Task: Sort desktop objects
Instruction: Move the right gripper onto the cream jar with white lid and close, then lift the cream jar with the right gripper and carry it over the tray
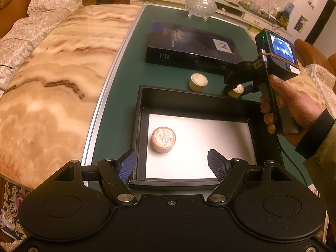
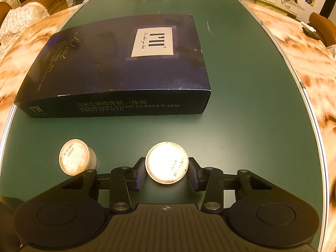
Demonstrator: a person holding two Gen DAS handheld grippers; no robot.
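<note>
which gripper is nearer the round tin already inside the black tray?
Left. The left gripper hangs open right over the black tray, with the tin in the tray just ahead of its fingertips. The right gripper is beyond the tray's far wall, shut on another tin.

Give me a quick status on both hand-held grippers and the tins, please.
Right hand-held gripper shut on a round tin. Left hand-held gripper open over the tray, one tin inside. Third tin loose on the mat. Path clear.
</note>
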